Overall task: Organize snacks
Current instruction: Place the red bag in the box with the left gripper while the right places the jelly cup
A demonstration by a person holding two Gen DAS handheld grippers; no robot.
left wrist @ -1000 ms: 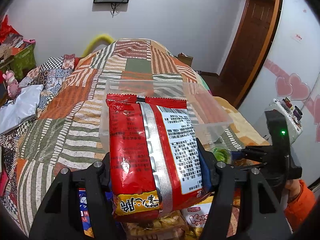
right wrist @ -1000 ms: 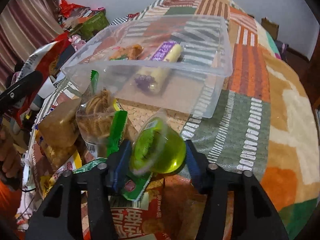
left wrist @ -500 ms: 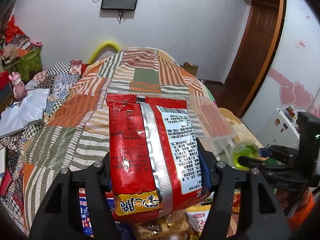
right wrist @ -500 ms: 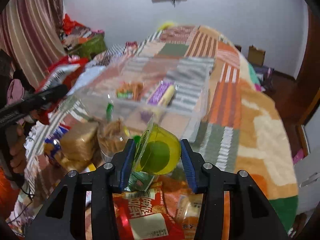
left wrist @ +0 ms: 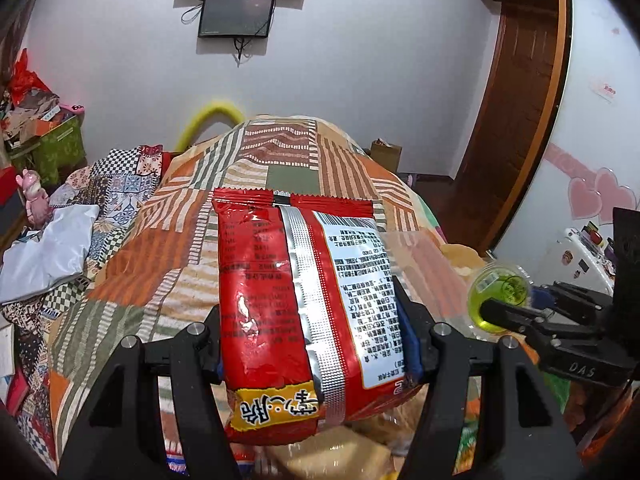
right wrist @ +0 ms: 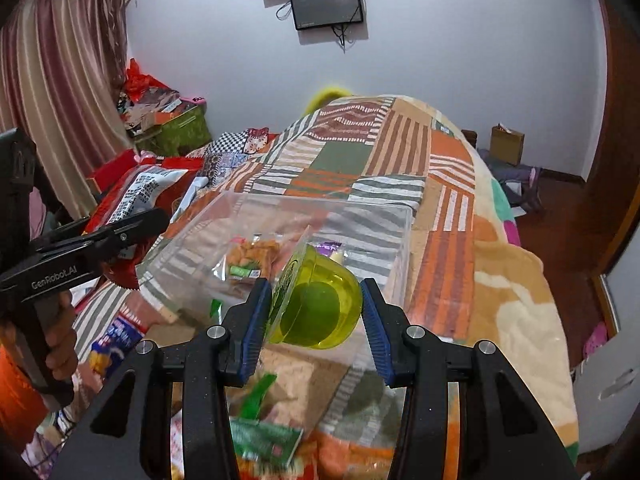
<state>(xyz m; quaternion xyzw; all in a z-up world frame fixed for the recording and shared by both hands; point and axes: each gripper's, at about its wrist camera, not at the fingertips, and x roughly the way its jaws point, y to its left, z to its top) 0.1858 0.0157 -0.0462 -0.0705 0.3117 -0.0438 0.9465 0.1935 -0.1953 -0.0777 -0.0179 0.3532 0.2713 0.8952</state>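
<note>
My left gripper (left wrist: pixel 312 340) is shut on a red snack bag (left wrist: pixel 296 300) with a silver seam, held up above the bed. My right gripper (right wrist: pixel 316 316) is shut on a green jelly cup (right wrist: pixel 320 312), lying on its side between the blue pads. The cup (left wrist: pixel 498 292) and right gripper also show at the right of the left wrist view. A clear plastic bin (right wrist: pixel 372 216) sits on the bed just beyond the cup, holding an orange snack pack (right wrist: pixel 252 254) and a purple-wrapped item (right wrist: pixel 330 248). The left gripper (right wrist: pixel 132 228) with its bag (right wrist: pixel 140 196) hangs left of the bin.
Loose snack packets (right wrist: pixel 264 436) lie on the patchwork quilt (right wrist: pixel 400 152) below both grippers. A hand (right wrist: pixel 60 344) grips the left tool. Clutter and a green box (right wrist: pixel 180 132) stand at the far left, a wardrobe door (left wrist: pixel 592 120) to the right, a screen (left wrist: pixel 236 12) on the wall.
Both grippers have risen with their loads. The jelly cup came up off the snack pile to bin height. The bin has slid lower and behind the red bag in the left wrist view.
</note>
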